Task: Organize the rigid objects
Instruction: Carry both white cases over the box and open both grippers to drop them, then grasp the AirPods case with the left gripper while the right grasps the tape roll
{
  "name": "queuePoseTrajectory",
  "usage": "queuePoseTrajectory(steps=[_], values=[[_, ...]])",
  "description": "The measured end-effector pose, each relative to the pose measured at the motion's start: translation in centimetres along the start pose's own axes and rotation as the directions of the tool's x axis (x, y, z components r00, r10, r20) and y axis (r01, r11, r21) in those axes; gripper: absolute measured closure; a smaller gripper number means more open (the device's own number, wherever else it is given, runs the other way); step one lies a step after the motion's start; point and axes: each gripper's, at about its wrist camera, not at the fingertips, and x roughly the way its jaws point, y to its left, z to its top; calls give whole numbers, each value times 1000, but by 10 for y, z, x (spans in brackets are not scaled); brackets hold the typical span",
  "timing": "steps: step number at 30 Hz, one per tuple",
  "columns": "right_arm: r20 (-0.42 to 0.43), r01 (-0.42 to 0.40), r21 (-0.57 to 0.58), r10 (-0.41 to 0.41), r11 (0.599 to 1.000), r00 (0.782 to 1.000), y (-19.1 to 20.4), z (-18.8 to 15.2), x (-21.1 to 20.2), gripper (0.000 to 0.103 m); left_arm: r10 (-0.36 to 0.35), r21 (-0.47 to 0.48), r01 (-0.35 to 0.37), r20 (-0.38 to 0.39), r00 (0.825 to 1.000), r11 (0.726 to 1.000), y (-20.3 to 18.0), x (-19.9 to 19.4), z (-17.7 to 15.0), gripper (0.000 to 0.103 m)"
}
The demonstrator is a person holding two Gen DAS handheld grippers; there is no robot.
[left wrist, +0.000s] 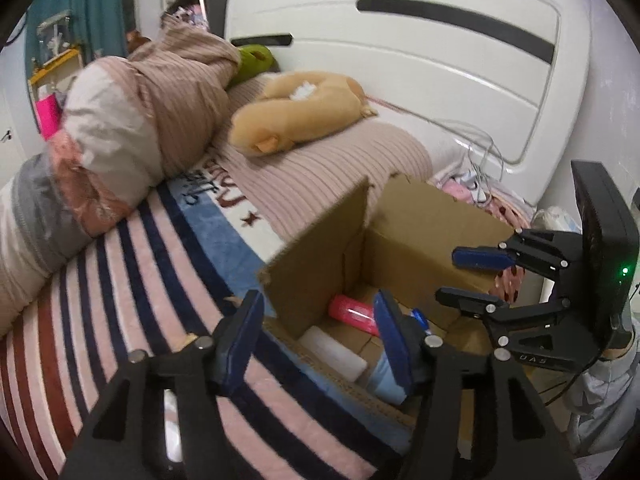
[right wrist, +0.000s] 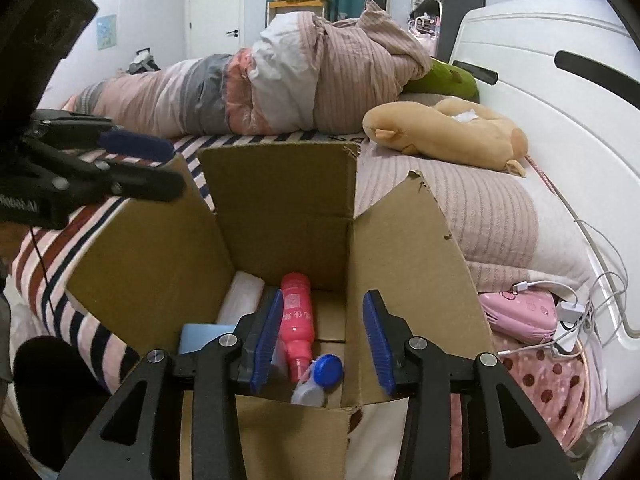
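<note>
An open cardboard box stands on the bed with its flaps up. Inside lie a pink spray bottle, a small white bottle with a blue cap, a white rectangular object and a light blue item. The box also shows in the left wrist view with the pink bottle and white object. My right gripper is open and empty above the box's near edge. My left gripper is open and empty at the box's left flap. Each gripper shows in the other view: right, left.
A striped blanket covers the bed. A bundled duvet and a tan plush toy lie behind the box, and a white headboard stands behind those. A pink case and white cables lie right of the box.
</note>
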Motion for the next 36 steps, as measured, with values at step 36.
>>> queuePoseTrajectory(steps=[36], values=[[-243,-90,-88,66,992,968,190,36,197,37,-30,-299,1,-94,995,954,185,53,-207,37]])
